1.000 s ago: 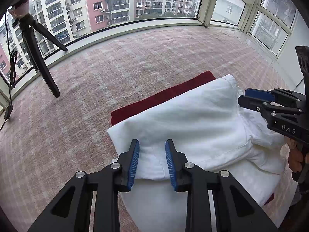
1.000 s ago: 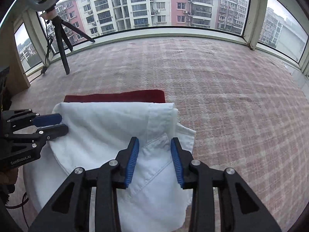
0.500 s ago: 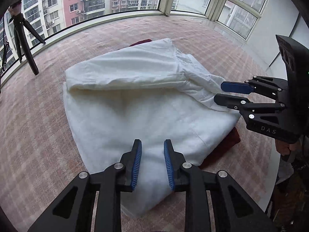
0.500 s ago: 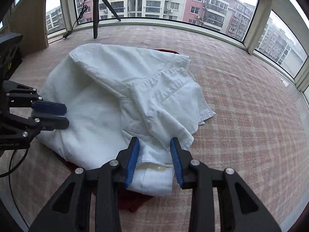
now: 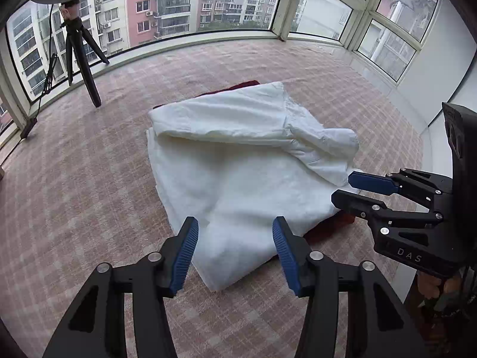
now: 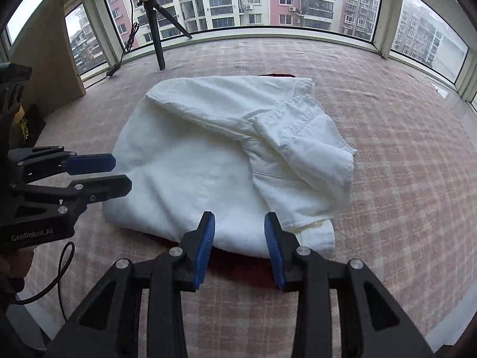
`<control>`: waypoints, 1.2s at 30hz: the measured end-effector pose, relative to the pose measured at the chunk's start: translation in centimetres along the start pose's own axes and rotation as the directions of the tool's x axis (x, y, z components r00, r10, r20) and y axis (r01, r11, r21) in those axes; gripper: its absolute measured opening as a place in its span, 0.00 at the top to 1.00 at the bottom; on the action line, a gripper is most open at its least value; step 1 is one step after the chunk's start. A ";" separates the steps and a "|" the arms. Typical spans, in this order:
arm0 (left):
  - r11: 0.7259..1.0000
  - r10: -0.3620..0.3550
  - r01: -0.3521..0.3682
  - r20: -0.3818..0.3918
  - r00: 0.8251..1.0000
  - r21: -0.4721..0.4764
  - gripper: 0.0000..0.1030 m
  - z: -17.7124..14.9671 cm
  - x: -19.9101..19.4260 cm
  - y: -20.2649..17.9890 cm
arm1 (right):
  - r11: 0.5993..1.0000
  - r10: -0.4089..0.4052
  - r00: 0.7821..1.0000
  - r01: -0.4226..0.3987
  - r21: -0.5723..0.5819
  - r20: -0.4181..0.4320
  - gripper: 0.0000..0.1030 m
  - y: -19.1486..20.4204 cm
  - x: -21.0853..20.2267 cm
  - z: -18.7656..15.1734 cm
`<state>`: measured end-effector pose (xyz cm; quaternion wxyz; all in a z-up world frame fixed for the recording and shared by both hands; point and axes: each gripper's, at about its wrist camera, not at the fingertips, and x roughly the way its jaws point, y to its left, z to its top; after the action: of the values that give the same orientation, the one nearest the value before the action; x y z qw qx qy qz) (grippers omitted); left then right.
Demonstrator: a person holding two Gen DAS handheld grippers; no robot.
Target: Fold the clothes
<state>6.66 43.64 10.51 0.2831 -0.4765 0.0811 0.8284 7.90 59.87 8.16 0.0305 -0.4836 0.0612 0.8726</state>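
Note:
A white garment (image 5: 238,164) lies folded over on itself on the pink checked surface (image 5: 89,179), with a dark red cloth (image 5: 328,229) showing under its near edge. My left gripper (image 5: 235,234) hovers over the garment's near corner. Its jaws are opening and grip nothing. In the right wrist view the garment (image 6: 208,149) has a crumpled sleeve on its right side. My right gripper (image 6: 238,226) hangs over its near hem and the red cloth (image 6: 238,262). Its jaws are also opening, and the pads are off the fabric. Each gripper shows in the other's view: the right gripper (image 5: 357,191) and the left gripper (image 6: 116,173).
A black tripod (image 5: 80,59) stands at the back left by the curved windows, seen again as the tripod (image 6: 155,29). A wooden panel (image 6: 50,59) and a cable (image 6: 59,268) are at the left. A person's hand (image 5: 432,283) holds the right gripper's handle near the surface's right edge.
Both grippers have drawn back from the garment toward its near edge. The garment's upper part now lies folded over. The left jaws have spread much wider, the right ones slightly.

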 end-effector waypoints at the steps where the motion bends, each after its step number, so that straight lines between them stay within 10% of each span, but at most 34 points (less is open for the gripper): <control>1: 1.000 0.018 -0.018 0.026 1.000 0.001 0.40 0.0 -1.4 -0.1 | 1.000 -0.024 0.999 0.024 0.014 0.022 0.57 0.3 -1.2 0.2; 13: 0.992 0.119 -0.114 0.133 0.984 -0.045 0.26 -2.2 -11.5 1.0 | 0.974 -0.211 0.950 0.184 0.136 0.229 0.45 4.1 -12.8 -1.2; 36: 1.000 0.014 -0.015 0.189 0.982 -0.001 0.26 -8.7 -20.8 3.0 | 0.951 -0.298 0.918 0.261 0.169 0.261 0.45 12.3 -19.0 -6.8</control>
<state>19.55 29.51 22.85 0.2836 -0.3953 0.0577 0.8718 22.27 46.92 21.63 0.1948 -0.3543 0.0434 0.9136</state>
